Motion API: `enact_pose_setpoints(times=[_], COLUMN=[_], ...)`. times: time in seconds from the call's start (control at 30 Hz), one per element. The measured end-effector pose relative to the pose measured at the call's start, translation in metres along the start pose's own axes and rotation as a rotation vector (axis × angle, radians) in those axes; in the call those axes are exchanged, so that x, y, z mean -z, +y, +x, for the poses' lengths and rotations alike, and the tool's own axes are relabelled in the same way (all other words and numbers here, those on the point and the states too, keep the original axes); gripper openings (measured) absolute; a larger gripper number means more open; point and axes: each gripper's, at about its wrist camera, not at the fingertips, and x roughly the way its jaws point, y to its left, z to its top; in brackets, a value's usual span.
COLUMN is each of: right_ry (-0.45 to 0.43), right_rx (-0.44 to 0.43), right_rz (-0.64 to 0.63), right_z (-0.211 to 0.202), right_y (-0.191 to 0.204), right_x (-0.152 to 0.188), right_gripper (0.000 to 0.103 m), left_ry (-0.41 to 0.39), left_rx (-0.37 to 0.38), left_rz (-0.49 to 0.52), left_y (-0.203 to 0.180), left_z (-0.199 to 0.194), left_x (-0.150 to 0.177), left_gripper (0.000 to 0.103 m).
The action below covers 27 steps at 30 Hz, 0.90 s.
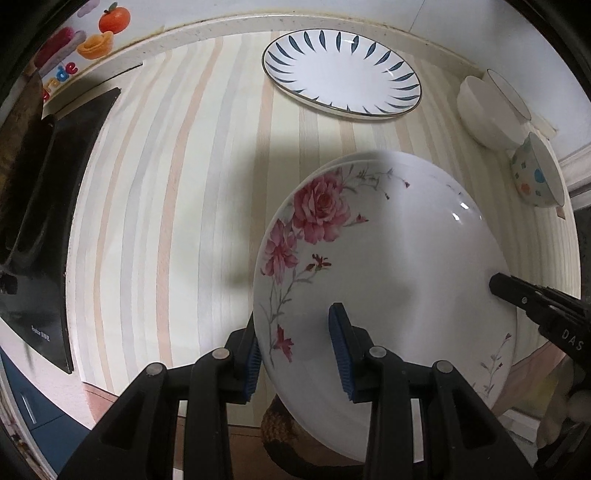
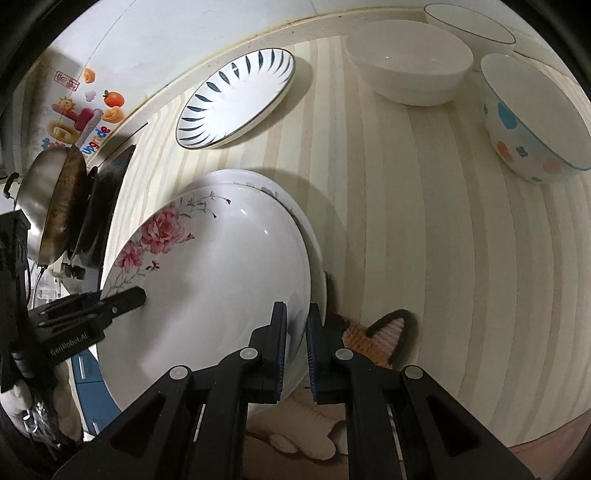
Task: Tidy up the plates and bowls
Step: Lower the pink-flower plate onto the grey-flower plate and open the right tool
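A white plate with pink flowers (image 1: 388, 258) (image 2: 207, 280) is held from both sides, tilted over a second plate (image 2: 258, 181) that lies on the striped counter (image 1: 177, 206). My left gripper (image 1: 297, 356) is shut on its left rim, one blue pad on top and one beneath. My right gripper (image 2: 295, 345) is shut on the opposite rim. Each gripper shows in the other's view: the right gripper (image 1: 517, 295) and the left gripper (image 2: 125, 299). Whether the two plates touch I cannot tell.
A plate with blue leaf marks (image 1: 341, 74) (image 2: 236, 96) lies at the back by the wall. A white bowl (image 2: 410, 62), a dark-rimmed bowl (image 2: 469, 22) and a dotted bowl (image 2: 535, 118) stand back right. A black stove (image 1: 48, 184) with a pan (image 2: 55, 199) is at left.
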Motion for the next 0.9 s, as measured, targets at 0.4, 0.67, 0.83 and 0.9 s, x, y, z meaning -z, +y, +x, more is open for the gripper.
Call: enact_pose_setpoints(times=[0.4,0.67,0.83,0.9], right_ry=[0.016,0.013,0.022,0.031], right_rx=[0.045,0.068,0.099,0.111], right_rz=[-0.037,-0.047,-0.059,-0.064], right_z=[0.006,0.003,0.004,0.004], right_y=[0.013,0.013,0.017,0.019], right_x=[0.0,-0.008,-0.008,-0.009], right_gripper=[0.011,0.011,0.011,0.011], left_ry=[0.053,0.058,0.066,0.068], left_rx=[-0.028,-0.052,-0.042,-0.036], left_rz=[0.0,0.027,0.019,0.014], left_y=[0.006,0.001,-0.001,0.001], left_z=[0.015,0.021,0.024,0.022], left_x=[0.002,-0.002,-0.001,-0.001], left_gripper=[0.031,0.031,0.031,0.031])
